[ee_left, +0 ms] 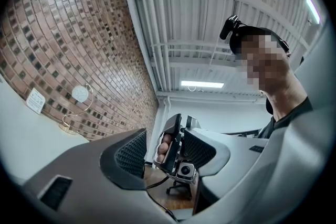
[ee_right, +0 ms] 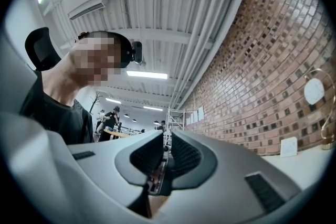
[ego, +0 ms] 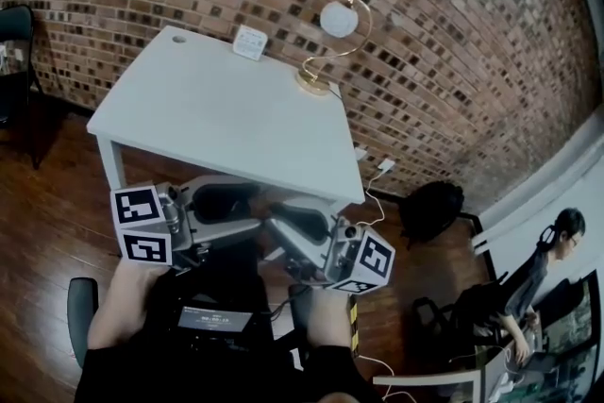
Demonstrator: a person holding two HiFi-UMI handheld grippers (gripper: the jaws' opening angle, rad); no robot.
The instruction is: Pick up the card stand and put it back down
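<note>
The card stand (ego: 338,19), a gold wire spiral holding a round white card, stands upright at the far edge of the white table (ego: 208,113), next to the brick wall. It also shows small in the left gripper view, card stand (ee_left: 80,94), and at the right edge of the right gripper view, card stand (ee_right: 314,91). Both grippers hang below the table's near edge, far from the stand, tips facing each other. My left gripper (ego: 257,203) (ee_left: 164,153) is open wide and empty. My right gripper (ego: 281,227) (ee_right: 165,158) has its jaws a narrow slit apart with nothing between them.
A small white printed card (ego: 250,42) leans at the wall on the table's far side. A black bag (ego: 430,209) and cables lie on the wood floor to the right. A person (ego: 555,252) stands at the far right; a dark chair (ego: 15,25) is at the left.
</note>
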